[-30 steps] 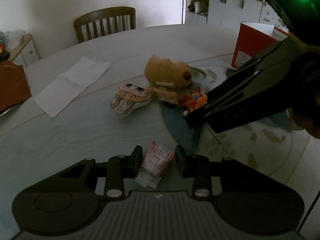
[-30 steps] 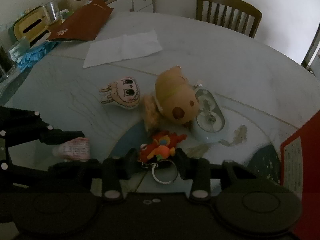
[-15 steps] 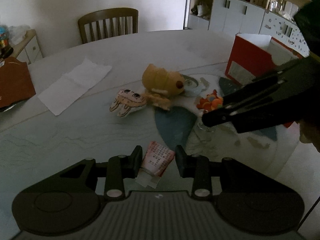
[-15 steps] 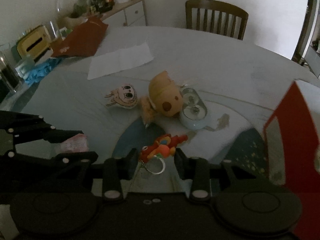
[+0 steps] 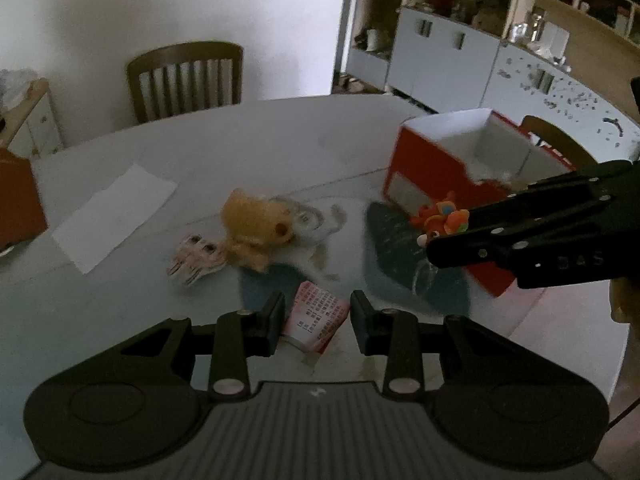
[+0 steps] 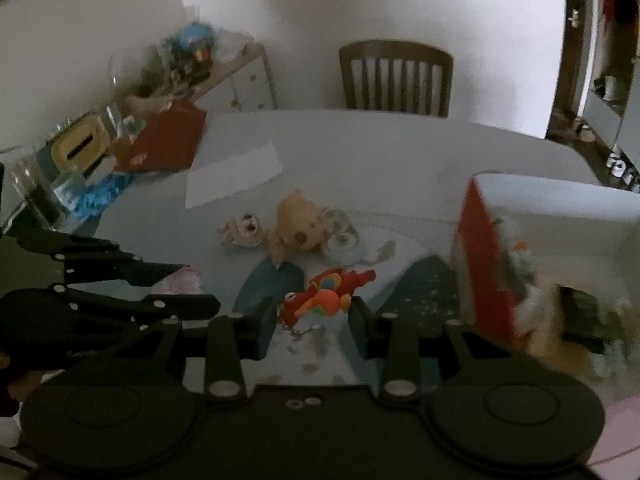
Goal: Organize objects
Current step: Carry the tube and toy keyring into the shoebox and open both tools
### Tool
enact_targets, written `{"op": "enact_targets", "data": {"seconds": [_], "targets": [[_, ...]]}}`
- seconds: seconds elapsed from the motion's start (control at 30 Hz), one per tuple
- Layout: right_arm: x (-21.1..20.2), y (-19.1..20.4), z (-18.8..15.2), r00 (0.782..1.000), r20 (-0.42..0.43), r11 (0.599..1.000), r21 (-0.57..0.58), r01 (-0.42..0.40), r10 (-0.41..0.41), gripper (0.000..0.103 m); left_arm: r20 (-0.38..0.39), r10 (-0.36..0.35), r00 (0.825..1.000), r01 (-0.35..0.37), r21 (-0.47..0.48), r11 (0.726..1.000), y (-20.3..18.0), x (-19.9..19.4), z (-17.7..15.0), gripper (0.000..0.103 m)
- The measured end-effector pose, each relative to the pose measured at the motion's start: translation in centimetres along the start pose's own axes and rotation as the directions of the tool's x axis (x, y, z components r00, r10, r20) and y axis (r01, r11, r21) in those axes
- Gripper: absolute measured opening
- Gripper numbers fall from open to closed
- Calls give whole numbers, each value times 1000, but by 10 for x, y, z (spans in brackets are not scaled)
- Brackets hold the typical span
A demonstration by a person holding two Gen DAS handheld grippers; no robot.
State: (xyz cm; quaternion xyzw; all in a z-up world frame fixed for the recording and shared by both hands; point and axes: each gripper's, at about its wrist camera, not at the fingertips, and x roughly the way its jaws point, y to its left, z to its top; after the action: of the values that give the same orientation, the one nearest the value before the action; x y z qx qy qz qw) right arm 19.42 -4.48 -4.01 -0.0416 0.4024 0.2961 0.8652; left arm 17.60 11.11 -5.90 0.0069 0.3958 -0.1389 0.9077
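My left gripper (image 5: 316, 320) is shut on a pink printed packet (image 5: 318, 318) and holds it above the table. My right gripper (image 6: 312, 314) is shut on a red and orange toy keychain (image 6: 326, 294), lifted off the table, its ring hanging below. The same toy shows in the left wrist view (image 5: 442, 216) in front of the red open box (image 5: 452, 160), which stands at the right (image 6: 486, 256). A tan plush dog (image 5: 254, 226) and a small pink face plush (image 5: 194, 260) lie mid-table.
A round pale blue dish (image 6: 340, 236) sits beside the dog. A white paper sheet (image 5: 114, 216) lies at the left. A wooden chair (image 6: 396, 76) stands behind the table. A cluttered side cabinet (image 6: 192, 68) is at the far left.
Both grippers have risen and drawn back with their loads. The right gripper carried the toy keychain rightwards, close to the red box, whose open top is now visible.
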Motion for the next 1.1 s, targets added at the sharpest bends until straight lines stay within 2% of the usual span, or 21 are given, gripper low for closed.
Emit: {"op": "enact_targets", "data": {"seconds": [0.23, 0.6, 0.77, 1.1], "targets": [[-41, -25, 0, 998, 53, 999, 16, 30, -31, 38, 17, -39, 999, 38, 18, 999, -30, -9, 25, 34], [-84, -82, -3, 990, 111, 996, 29, 79, -82, 38, 44, -45, 998, 40, 91, 995, -87, 0, 63, 34], [-93, -112, -2, 986, 121, 994, 24, 109, -111, 38, 44, -45, 998, 39, 124, 991, -117, 12, 81, 34], [-98, -177, -10, 981, 111, 987, 43, 154, -158, 38, 29, -22, 999, 18, 133, 991, -167, 48, 119, 34]]}}
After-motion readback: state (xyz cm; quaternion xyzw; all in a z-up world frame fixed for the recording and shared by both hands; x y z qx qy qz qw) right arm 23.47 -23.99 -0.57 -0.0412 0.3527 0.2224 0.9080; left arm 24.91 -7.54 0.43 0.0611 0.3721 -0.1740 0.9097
